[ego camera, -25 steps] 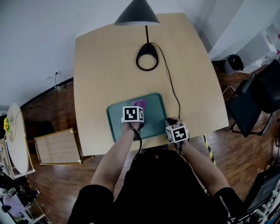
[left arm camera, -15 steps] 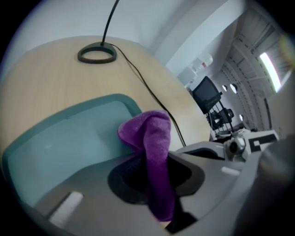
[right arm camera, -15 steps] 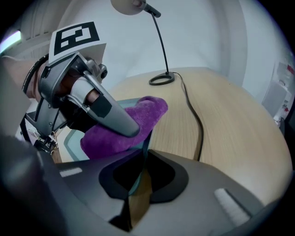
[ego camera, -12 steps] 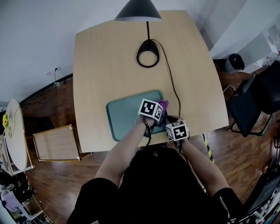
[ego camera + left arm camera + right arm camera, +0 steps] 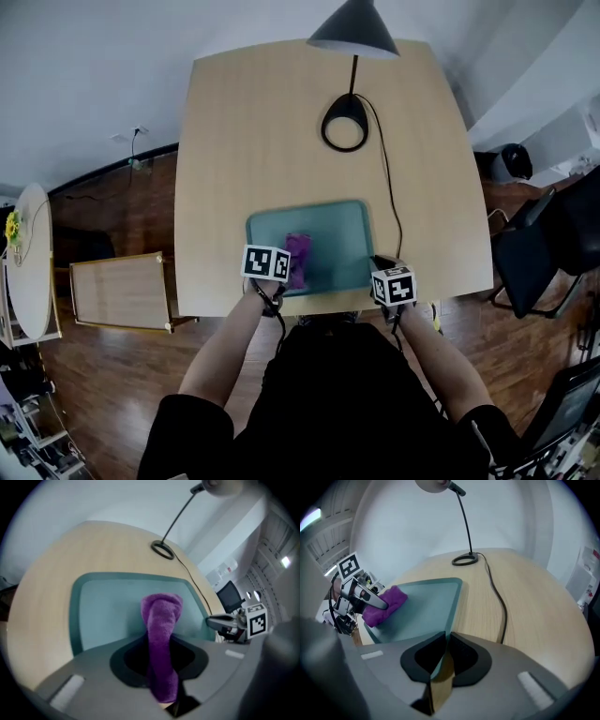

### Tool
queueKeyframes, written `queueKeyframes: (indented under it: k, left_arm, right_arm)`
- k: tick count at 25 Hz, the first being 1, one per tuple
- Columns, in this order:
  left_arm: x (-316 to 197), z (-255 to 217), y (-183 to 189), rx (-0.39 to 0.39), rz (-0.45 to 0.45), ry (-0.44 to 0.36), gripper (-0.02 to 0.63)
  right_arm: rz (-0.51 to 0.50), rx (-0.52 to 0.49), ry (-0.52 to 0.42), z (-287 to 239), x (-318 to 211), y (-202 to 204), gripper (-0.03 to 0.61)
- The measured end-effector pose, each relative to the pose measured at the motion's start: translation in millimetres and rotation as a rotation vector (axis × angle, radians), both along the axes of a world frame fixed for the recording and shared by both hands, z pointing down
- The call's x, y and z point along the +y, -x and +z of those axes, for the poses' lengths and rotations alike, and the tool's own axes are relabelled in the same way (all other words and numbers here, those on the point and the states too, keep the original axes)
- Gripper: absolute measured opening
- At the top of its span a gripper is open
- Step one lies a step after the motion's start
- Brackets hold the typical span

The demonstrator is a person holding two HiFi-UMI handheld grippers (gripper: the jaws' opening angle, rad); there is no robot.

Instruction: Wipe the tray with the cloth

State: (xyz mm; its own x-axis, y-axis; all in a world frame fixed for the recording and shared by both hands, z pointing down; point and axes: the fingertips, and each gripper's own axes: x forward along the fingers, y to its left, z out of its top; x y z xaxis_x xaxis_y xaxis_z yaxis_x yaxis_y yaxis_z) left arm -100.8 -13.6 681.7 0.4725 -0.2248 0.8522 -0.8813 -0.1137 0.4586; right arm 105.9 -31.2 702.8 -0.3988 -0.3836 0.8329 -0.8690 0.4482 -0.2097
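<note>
While still in left gripper (image 5: 283, 269), cloth (image 5: 298, 258) now left of tray (image 5: 349, 225) centre

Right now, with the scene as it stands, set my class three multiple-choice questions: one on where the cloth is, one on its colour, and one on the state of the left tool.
1. Where does the cloth rest?
A) on the tray
B) on the floor
C) on a chair

2. What colour is the cloth?
A) yellow
B) purple
C) white

3. In what state is the left tool?
A) open and empty
B) shut with nothing in it
C) shut on the cloth

Answers:
1 A: the cloth's free end lies on the teal tray surface.
2 B: it shows purple in every view.
3 C: in the left gripper view the cloth runs between the tool's two sides, which pinch it.
</note>
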Motion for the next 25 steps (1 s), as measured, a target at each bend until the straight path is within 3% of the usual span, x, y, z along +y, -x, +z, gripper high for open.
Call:
queueKeyframes:
  k: [6,11,16,21,25]
  left_arm:
    - [14,1,81,-0.044,-0.165,0.005,0.112]
    - [17,2,88,-0.093,-0.179,-0.009,0.112]
    - [18,3,66,-0.248,-0.042,-0.045,0.112]
    - [5,1,8,-0.148,-0.017,-0.033,0.112]
    - [-12,0,-55,-0.103,0.118,-0.031,0.112]
  right_arm:
    - [-0.001,0.015,0.002,1,-2,-1,0.035]
    - [0.002,0.019,0.004,2,-2,-1,0.035]
    - [0.014,0.019,-0.005,0,-3,1,0.035]
    - [0.022,0.015,-0.022,-1,-2,2,0.034]
    - [0.029,-0.001,-0.025,-3,0,5,0.034]
